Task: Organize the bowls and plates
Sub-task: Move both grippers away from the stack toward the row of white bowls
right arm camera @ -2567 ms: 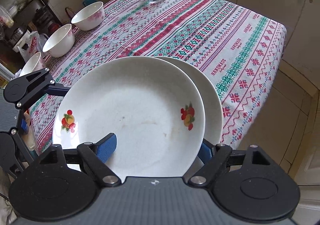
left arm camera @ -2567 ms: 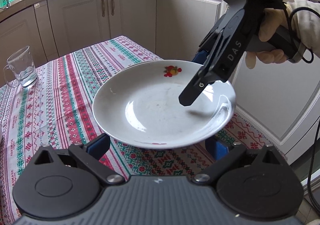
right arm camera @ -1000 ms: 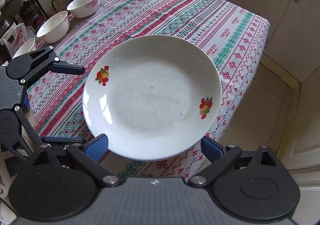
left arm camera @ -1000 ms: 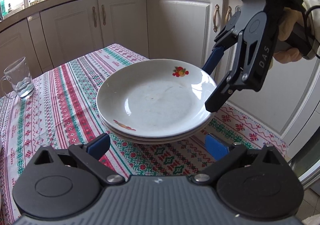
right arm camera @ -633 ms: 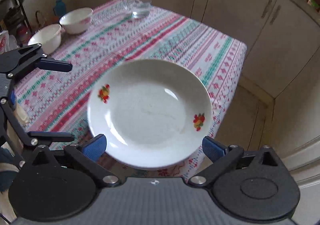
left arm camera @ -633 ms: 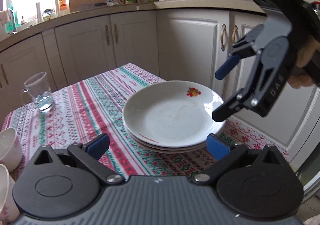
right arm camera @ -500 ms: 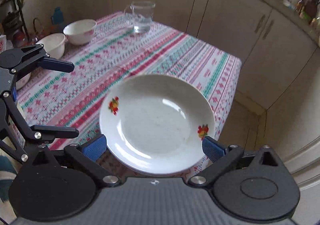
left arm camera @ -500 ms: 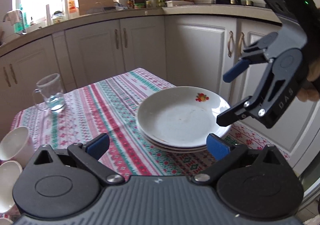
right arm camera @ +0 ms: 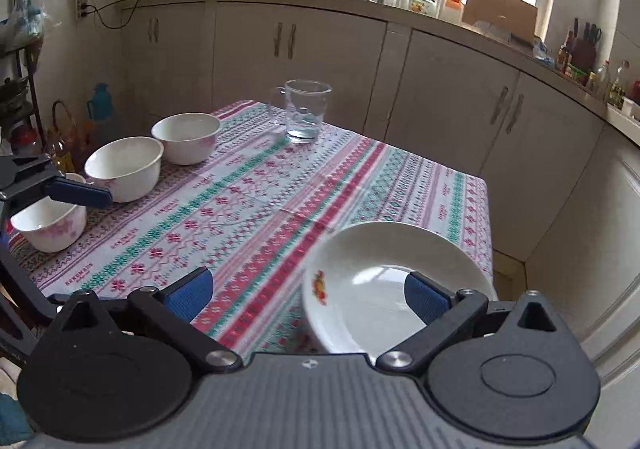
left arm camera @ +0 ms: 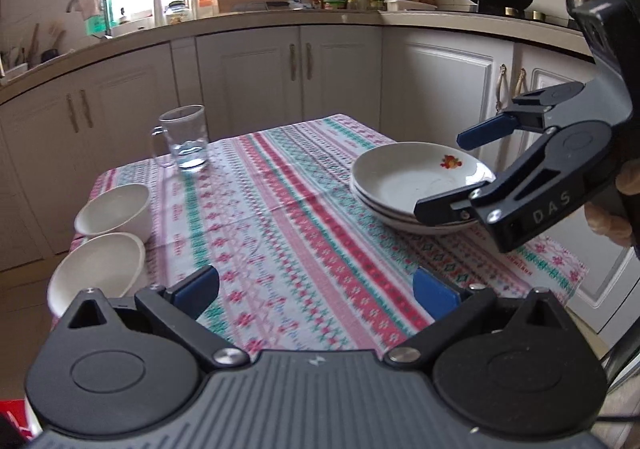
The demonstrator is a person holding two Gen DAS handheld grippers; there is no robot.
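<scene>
Fingers wide apart on the left gripper, nothing between them; same on the right gripper, jaws gaping and empty. Stack of plates ahead and to the right of the left fingers, low under the right gripper's right-hand finger, sitting close to the corner of the table. Lower finger of the right gripper crossing the stack's rim in the left view, touching or merely in front, impossible to say. First hazard right there: any sideways brush from that finger and a risk of shoving the stack toward the edge, with floor just beyond it. Plates done by the look of it, bowls not yet. Three of them off to the left of the right fingers: far bowl, middle bowl, near bowl, all apart from one another and all near the table's left edge. One finger of the left gripper hovering just above the near bowl, so a careless drop there means a tipped or pushed bowl. Glazed, curved walls too, likely slick in a thin pinch on the rim, and liable to chip if nested hard. Glass mug beyond the far bowl, a little water inside, easy to clip on a long reach.
</scene>
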